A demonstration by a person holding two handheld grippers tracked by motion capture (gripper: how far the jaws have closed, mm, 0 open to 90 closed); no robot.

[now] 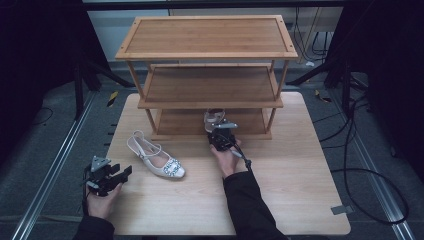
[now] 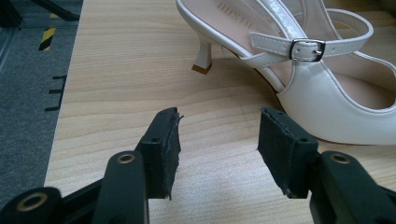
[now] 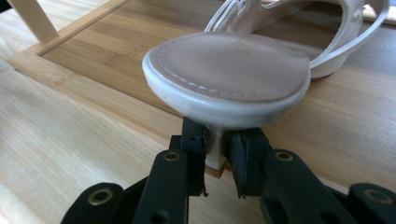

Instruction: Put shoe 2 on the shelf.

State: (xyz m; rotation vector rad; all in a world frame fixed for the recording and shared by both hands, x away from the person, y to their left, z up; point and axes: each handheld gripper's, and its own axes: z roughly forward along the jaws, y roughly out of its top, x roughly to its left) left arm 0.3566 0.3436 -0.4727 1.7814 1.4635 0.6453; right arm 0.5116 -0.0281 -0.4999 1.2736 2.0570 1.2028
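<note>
Fingers on my right gripper (image 3: 215,161) are clamped on the short heel of a white shoe (image 3: 243,65), one pad on each side of it, and the padded heel seat of that shoe spreads out just above the pinch in the right gripper view. Beyond the fingers, the shoe's straps and forepart run out over the lowest shelf of the wooden rack (image 1: 207,80), its far end looking to rest on the board, while the heel I hold sits right at the shelf's front rail, where the rack meets the surface (image 1: 300,190). From the high view I see my right hand (image 1: 228,159) wrapped around this gripper (image 1: 218,131), reaching toward the rack's bottom tier near its middle. My left gripper (image 2: 218,140) has its fingers apart with nothing between them, hovering low over the bare wood near the surface's left edge. Ahead of those fingers and off toward the right one lies the second white shoe (image 2: 322,79), a slingback with a buckled ankle strap and a small kitten heel; the rounded side of the shoe comes close to the right fingertip, though I cannot tell if it touches. In the high view that shoe (image 1: 157,156) lies on the surface with a jewelled ornament on its toe, just beside my left gripper (image 1: 116,175) and left hand (image 1: 102,200).
</note>
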